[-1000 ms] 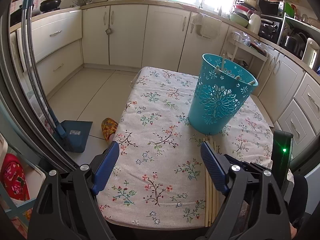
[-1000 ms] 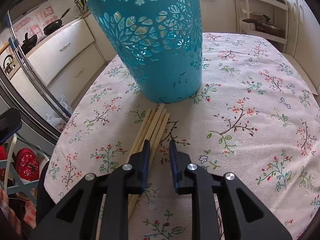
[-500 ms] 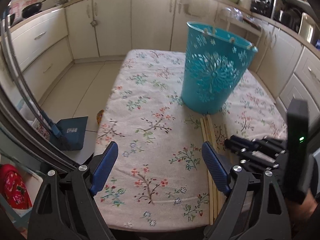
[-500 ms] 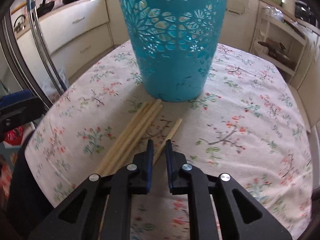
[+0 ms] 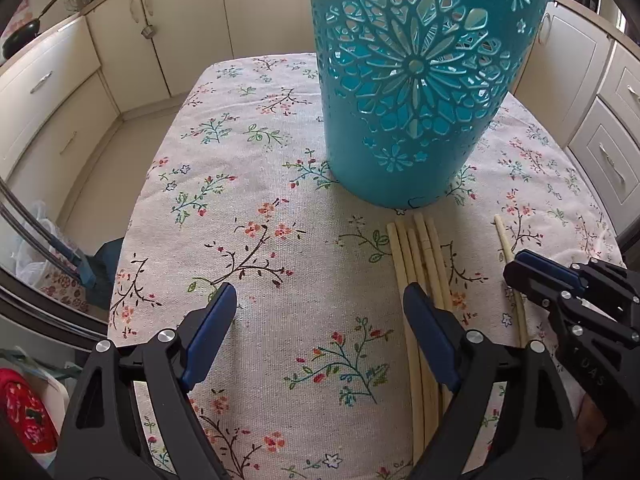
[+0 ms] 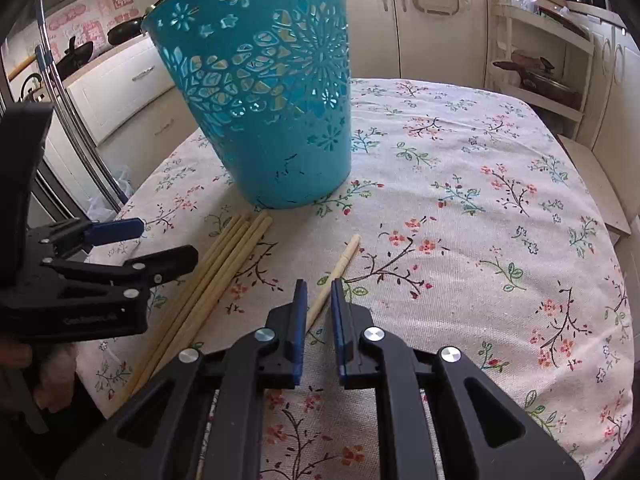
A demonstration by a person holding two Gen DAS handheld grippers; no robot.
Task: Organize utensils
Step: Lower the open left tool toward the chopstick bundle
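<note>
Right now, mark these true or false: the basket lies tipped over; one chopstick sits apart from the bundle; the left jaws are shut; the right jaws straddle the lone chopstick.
1. The basket lies tipped over. False: it stands upright on the tablecloth.
2. One chopstick sits apart from the bundle. True.
3. The left gripper has its jaws shut. False: they are wide open, holding nothing.
4. The right gripper has its jaws either side of the lone chopstick. True, with a narrow gap.
</note>
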